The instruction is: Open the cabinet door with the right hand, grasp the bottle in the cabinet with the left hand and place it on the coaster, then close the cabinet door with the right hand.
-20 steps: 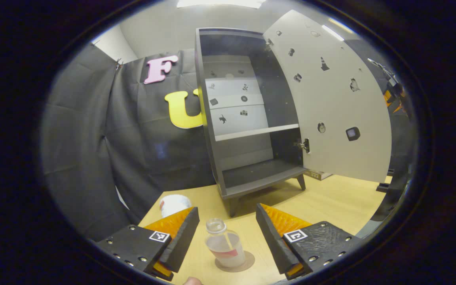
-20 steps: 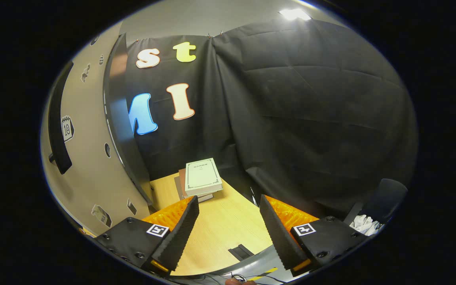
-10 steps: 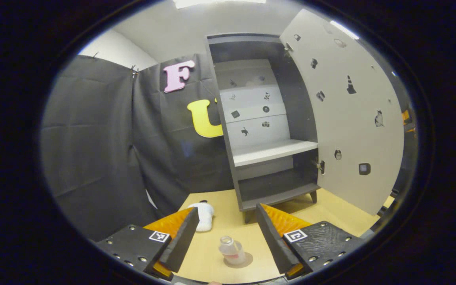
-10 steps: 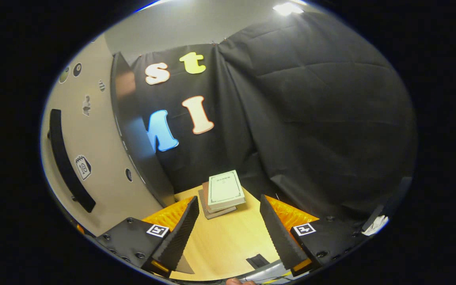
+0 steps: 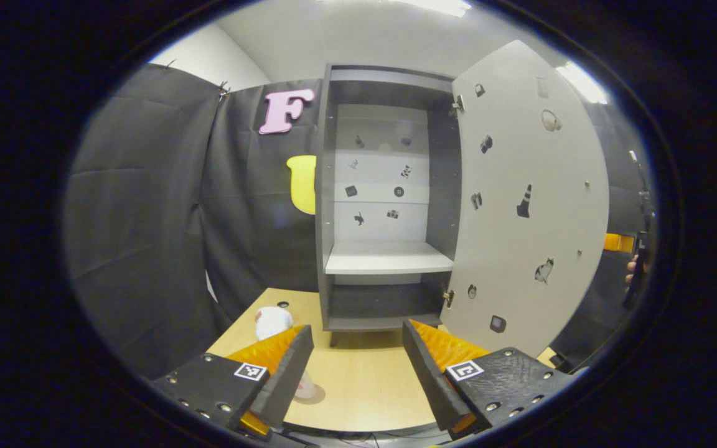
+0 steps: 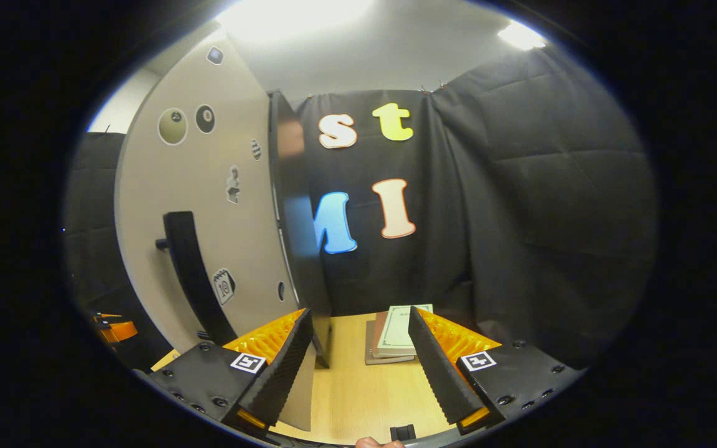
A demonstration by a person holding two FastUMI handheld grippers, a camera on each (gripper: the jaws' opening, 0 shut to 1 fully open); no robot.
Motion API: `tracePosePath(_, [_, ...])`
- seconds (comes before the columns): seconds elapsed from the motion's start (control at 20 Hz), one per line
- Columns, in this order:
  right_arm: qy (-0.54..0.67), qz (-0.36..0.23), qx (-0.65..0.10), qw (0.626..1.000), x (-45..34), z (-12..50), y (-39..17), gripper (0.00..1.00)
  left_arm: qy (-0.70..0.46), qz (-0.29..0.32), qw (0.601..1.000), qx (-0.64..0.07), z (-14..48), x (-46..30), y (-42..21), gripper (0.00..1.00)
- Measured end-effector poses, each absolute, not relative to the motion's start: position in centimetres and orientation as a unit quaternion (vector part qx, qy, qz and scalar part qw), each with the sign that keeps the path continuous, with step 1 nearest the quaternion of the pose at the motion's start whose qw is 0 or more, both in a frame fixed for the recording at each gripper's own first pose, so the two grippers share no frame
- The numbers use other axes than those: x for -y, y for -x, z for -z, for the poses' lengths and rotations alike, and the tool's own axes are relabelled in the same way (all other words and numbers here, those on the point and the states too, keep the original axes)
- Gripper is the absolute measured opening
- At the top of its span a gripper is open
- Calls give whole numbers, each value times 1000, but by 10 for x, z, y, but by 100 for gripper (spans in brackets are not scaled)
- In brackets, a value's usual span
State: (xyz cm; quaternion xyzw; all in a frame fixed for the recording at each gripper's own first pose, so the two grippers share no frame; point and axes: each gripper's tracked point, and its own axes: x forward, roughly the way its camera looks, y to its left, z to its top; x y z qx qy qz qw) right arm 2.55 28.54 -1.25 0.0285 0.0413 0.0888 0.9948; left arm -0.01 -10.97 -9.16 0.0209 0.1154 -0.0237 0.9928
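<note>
Pale wood makes up the tabletop [image 5: 365,379], and on it the grey cabinet [image 5: 383,186] stands upright on short legs, its long axis vertical, its open front turned toward the left gripper [image 5: 352,367]. The cabinet door [image 5: 526,205] is swung wide on its hinges to the right of the opening, its inner face dotted with small stickers. In the left gripper view the fingers stand wide apart with nothing between them; just beside the inner edge of its left finger the base of the bottle [image 5: 304,389] shows on the coaster [image 5: 315,396], the rest hidden behind that finger, so its lean cannot be told. A white object [image 5: 272,322] lies farther back near the table's left edge. The right gripper view gives the door's outer face with its long dark handle [image 6: 190,274], running roughly vertical, and a stack of books [image 6: 393,333] lying flat on the table beyond the right gripper [image 6: 358,361], whose fingers are likewise spread wide and hold nothing.
</note>
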Motion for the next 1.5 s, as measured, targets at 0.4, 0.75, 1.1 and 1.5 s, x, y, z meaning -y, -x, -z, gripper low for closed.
tracePosePath(0.4, [-13, -149, -37, 988, -329, -13, -20, 98, 8, -21, 994, -105, 70, 78, 2, 87])
tracePosePath(0.75, [24, -112, -39, 993, -343, -30, -11, 96, -13, -18, 993, -112, 92, 27, -22, 87])
tracePosePath(1.1, [26, -131, -29, 991, -419, -20, 12, 96, -25, -6, 994, -102, 88, -32, -49, 87])
tracePosePath(1.5, [7, -197, -33, 980, -530, -11, 3, 96, -17, -26, 996, -83, 85, -97, -74, 87])
